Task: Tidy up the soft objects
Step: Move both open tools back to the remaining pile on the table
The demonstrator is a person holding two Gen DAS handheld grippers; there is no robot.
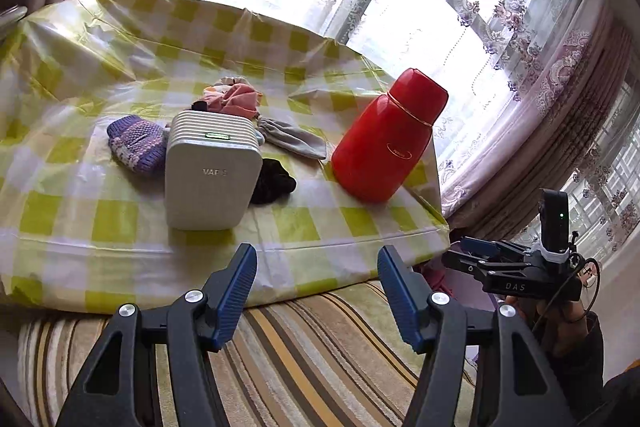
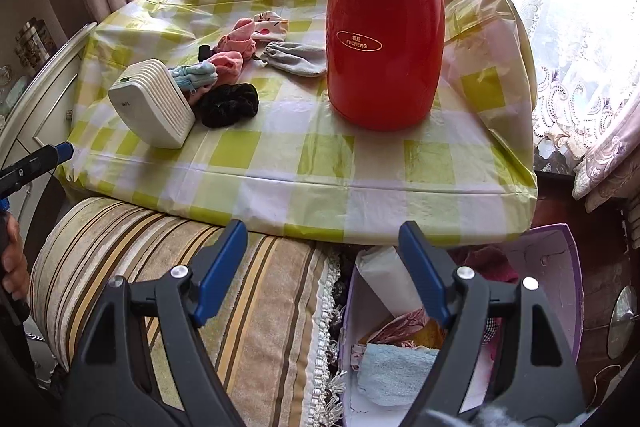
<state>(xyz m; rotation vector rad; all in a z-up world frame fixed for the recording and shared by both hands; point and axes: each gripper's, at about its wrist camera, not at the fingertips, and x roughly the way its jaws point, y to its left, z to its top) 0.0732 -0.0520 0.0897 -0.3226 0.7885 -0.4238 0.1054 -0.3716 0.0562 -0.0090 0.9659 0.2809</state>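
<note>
Both grippers, left [image 1: 318, 291] and right [image 2: 324, 267], hang with jaws wide and empty over the striped cushion [image 2: 248, 267]; go for the exposed black fuzzy scrunchie [image 2: 229, 105] on the checked-cloth surface [image 2: 360, 163], avoiding the tall red flask [image 2: 384, 39].

- I count one red flask [image 2: 385, 27].
- One white ribbed box [image 1: 212, 171].
- One black scrunchie [image 2: 229, 105].
- One grey pouch [image 2: 294, 59].
- One purple knitted piece [image 1: 136, 143].
- I hold two hand-held grippers: left hand-held gripper [image 1: 316, 287], right hand-held gripper [image 2: 322, 269].
</note>
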